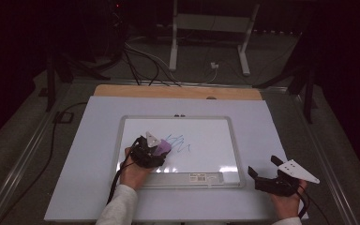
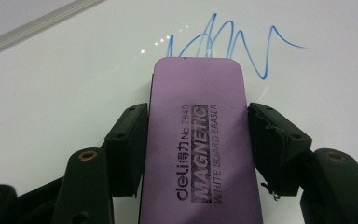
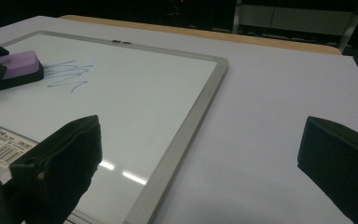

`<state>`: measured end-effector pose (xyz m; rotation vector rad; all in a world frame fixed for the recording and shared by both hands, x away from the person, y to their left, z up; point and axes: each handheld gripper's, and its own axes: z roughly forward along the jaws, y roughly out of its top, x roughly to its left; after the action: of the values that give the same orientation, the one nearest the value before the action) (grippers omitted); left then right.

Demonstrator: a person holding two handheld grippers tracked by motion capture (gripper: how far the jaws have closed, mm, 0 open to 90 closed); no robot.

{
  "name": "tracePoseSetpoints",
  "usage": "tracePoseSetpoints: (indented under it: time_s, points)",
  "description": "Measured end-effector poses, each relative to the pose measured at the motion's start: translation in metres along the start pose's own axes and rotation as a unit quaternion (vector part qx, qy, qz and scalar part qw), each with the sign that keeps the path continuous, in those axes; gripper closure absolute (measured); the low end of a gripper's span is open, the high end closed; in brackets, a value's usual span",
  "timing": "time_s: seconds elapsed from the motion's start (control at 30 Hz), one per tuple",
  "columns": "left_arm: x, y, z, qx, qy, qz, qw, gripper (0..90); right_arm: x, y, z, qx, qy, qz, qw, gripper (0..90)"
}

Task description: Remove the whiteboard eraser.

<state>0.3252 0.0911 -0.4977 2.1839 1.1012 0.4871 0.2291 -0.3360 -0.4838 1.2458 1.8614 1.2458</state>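
The left gripper [image 2: 196, 140] clamps its black jaws on a flat, round-cornered purple magnetic eraser [image 2: 198, 135], resting on the glossy whiteboard [image 1: 206, 136] just beside a blue squiggle [image 2: 228, 46]. To the right, the right gripper [image 1: 262, 169] hovers over the matte white table [image 1: 272, 126], jaws wide and empty.

The eraser [image 2: 198, 140] lies on the whiteboard [image 1: 206, 140], apparently touching the scribble [image 1: 178, 142] beyond it.
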Motion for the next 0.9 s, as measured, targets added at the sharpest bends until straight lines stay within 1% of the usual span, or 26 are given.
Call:
tracePoseSetpoints:
  time_s: [0.03, 0.1, 0.2, 0.23, 0.3, 0.37, 0.43, 0.5, 0.53, 0.63, 0.67, 0.7, 0.73, 0.77, 0.8, 0.83, 0.9]
  points:
    - [0.003, 0.000, 0.000, 0.000, 0.007, -0.006, 1.0000, 41.9, 0.000, 0.000, 0.000, 0.000, 0.000, 0.000, 1.0000, 0.0]
    - [0.009, 0.000, 0.001, 0.002, 0.023, -0.024, 0.9994, 41.9, -0.001, 0.000, 0.000, 0.000, -0.001, 0.000, 1.0000, 0.0]
    - [0.019, 0.001, 0.002, 0.003, 0.047, -0.046, 0.9978, 41.9, -0.001, 0.000, 0.000, 0.000, -0.001, 0.001, 1.0000, 0.0]
    - [0.023, 0.001, 0.002, 0.003, 0.051, -0.052, 0.9973, 41.9, -0.001, 0.000, 0.000, 0.000, -0.001, 0.001, 1.0000, 0.0]
    - [0.026, 0.001, 0.004, 0.001, 0.049, -0.063, 0.9968, 41.9, -0.001, 0.000, 0.000, 0.001, -0.001, 0.000, 1.0000, 0.0]
    - [0.026, 0.002, 0.005, 0.000, 0.050, -0.059, 0.9970, 41.9, -0.001, 0.000, 0.000, 0.001, -0.001, 0.000, 1.0000, 0.0]
    - [0.022, 0.003, 0.006, -0.001, 0.045, -0.054, 0.9975, 41.9, 0.000, 0.000, 0.000, 0.001, -0.001, 0.000, 1.0000, 0.0]
    - [0.016, 0.004, 0.006, -0.001, 0.039, -0.039, 0.9985, 41.9, 0.000, 0.000, 0.001, 0.002, -0.001, -0.001, 1.0000, 0.0]
    - [0.014, 0.005, 0.007, -0.001, 0.036, -0.035, 0.9987, 41.9, 0.000, 0.000, 0.000, 0.002, -0.001, 0.000, 1.0000, 0.0]
    - [0.009, 0.006, 0.008, -0.003, 0.023, -0.034, 0.9992, 41.9, 0.000, 0.000, 0.000, 0.002, -0.001, 0.000, 1.0000, 0.0]
    - [0.007, 0.006, 0.008, -0.004, 0.016, -0.032, 0.9994, 41.9, 0.000, 0.000, 0.000, 0.001, -0.001, 0.000, 1.0000, 0.0]
    - [0.004, 0.006, 0.009, -0.005, 0.003, -0.027, 0.9996, 41.9, 0.000, 0.000, 0.000, 0.001, 0.000, 0.000, 1.0000, 0.0]
    - [0.001, 0.006, 0.009, -0.009, -0.011, -0.017, 0.9998, 41.9, 0.000, 0.000, 0.000, 0.001, 0.000, 0.000, 1.0000, 0.0]
    - [-0.003, 0.006, 0.009, -0.011, -0.019, -0.003, 0.9997, 41.8, 0.000, 0.000, 0.000, 0.001, 0.000, 0.000, 1.0000, 0.0]
    - [-0.005, 0.006, 0.010, -0.014, -0.022, 0.007, 0.9996, 41.8, 0.000, 0.000, 0.001, 0.002, 0.000, -0.001, 1.0000, 0.0]
    - [-0.005, 0.007, 0.010, -0.013, -0.022, 0.008, 0.9996, 41.9, 0.000, 0.000, 0.001, 0.002, 0.000, -0.001, 1.0000, 0.0]
    - [-0.002, 0.007, 0.010, -0.011, -0.025, 0.001, 0.9996, 41.9, 0.000, 0.000, 0.000, 0.001, 0.000, 0.000, 1.0000, 0.0]
